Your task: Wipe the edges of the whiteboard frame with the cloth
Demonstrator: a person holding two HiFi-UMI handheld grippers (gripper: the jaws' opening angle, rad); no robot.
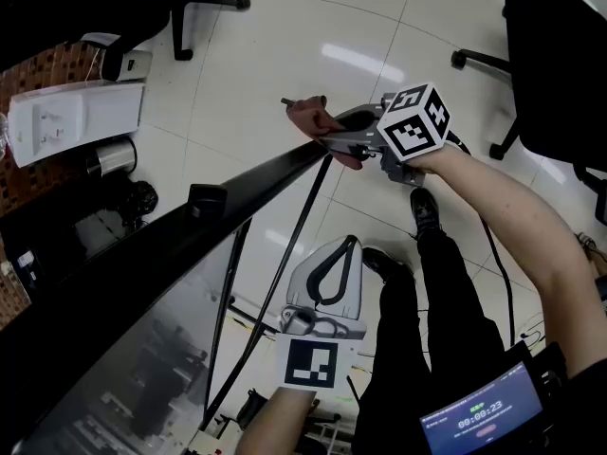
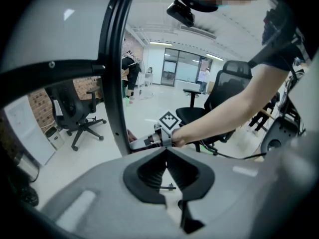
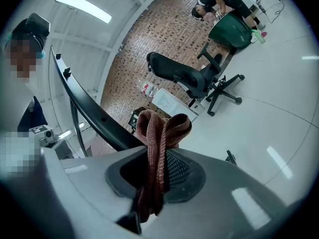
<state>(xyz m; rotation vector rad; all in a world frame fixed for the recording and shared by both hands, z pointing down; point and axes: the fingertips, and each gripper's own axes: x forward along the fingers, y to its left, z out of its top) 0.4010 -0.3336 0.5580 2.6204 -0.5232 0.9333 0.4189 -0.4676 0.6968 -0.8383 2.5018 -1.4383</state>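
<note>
While my right gripper [image 1: 334, 133] is pinching the cloth [image 1: 309, 115] at the corner of the whiteboard frame [image 1: 248, 184], I'm worrying the loose bunch could slide off the narrow edge, wiping nothing; my left gripper [image 1: 330, 265], beside the frame, is sitting closed, empty.

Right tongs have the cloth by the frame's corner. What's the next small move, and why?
Probably press the cloth onto the frame and slide it along the edge: the right tongs pinch the cloth right at the frame's corner, contact unclear, and the long edge runs on from there.
</note>
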